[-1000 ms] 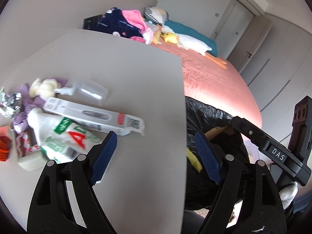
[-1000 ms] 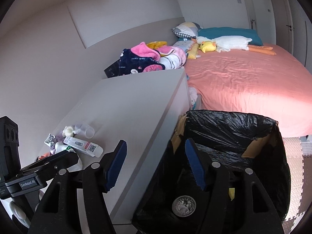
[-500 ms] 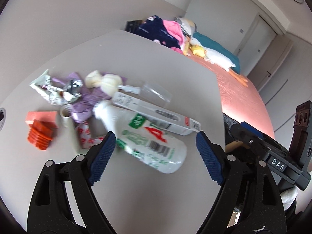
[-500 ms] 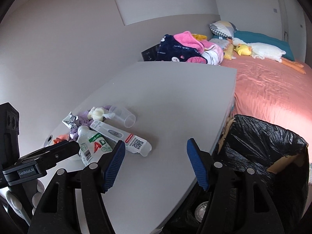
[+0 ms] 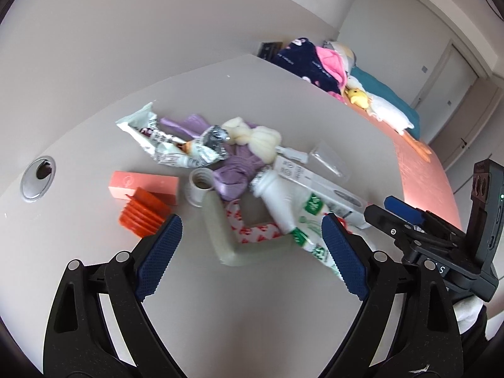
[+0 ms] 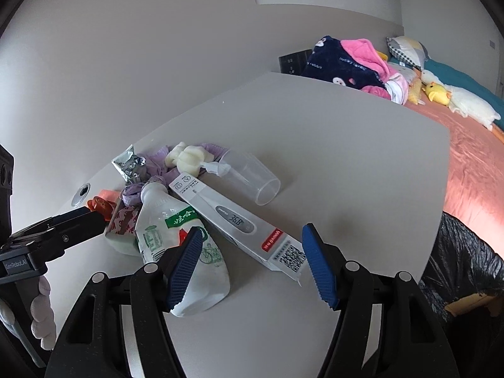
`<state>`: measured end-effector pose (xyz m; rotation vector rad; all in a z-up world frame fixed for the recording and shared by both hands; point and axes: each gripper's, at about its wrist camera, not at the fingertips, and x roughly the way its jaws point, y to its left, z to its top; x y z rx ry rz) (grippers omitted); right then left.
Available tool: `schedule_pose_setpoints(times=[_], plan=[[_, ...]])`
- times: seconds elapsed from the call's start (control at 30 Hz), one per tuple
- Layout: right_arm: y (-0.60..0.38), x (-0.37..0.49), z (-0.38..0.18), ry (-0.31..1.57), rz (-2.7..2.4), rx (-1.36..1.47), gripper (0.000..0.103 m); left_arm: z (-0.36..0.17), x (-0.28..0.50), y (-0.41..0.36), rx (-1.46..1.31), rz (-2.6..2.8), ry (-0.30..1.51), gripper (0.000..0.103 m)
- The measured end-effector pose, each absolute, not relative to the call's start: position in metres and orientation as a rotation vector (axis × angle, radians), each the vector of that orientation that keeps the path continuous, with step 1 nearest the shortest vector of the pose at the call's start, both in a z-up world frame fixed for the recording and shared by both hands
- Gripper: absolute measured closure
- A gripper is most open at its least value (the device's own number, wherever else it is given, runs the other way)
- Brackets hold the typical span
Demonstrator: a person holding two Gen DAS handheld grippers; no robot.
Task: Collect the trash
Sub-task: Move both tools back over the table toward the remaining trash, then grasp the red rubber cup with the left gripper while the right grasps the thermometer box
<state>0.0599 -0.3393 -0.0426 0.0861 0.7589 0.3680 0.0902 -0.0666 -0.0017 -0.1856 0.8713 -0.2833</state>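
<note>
While both empty claws gape above the trash pile (image 5: 239,170), left gripper (image 5: 249,249) and right gripper (image 6: 249,261) line up for a pick beside it.

A bedroom in a home; a bed (image 6: 472,170) with a salmon-pink cover, pillows (image 6: 406,48) and a plush duck (image 6: 436,93) stands right beside the grey table (image 6: 346,145); folded clothes (image 6: 346,63) are heaped at its head; closet doors (image 5: 453,72) line the far wall.

A pile of trash (image 5: 239,182) lies on the grey table (image 5: 220,308); a squashed white bottle (image 6: 176,239) lies at its 5 o'clock edge.
</note>
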Motion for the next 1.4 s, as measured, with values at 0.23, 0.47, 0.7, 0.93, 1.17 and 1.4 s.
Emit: schedule_pose_setpoints(times=[0.23, 0.47, 0.7, 0.93, 1.17, 1.4], plan=[[-0.320, 0.083, -0.053, 0.804, 0.391, 0.005, 0.037, -0.004, 0.092, -0.043, -0.178, -0.204, 0.860, 0.016], [-0.313, 0.095, -0.063, 0.851, 0.396, -0.050, 0.040, -0.012, 0.098, -0.019, -0.168, -0.109, 0.881, 0.017], [-0.301, 0.090, -0.063, 0.822, 0.417, -0.117, 0.052, -0.026, 0.111, -0.020, -0.141, -0.122, 0.914, 0.030], [-0.287, 0.087, -0.063, 0.795, 0.443, -0.185, 0.072, -0.038, 0.117, -0.022, -0.116, -0.151, 0.923, 0.049], [-0.296, 0.078, -0.061, 0.789, 0.487, -0.089, 0.074, -0.039, 0.108, -0.013, -0.147, -0.135, 0.903, 0.058], [-0.312, 0.070, -0.049, 0.741, 0.498, -0.014, 0.074, -0.018, 0.091, -0.010, -0.220, -0.151, 0.835, 0.058]])
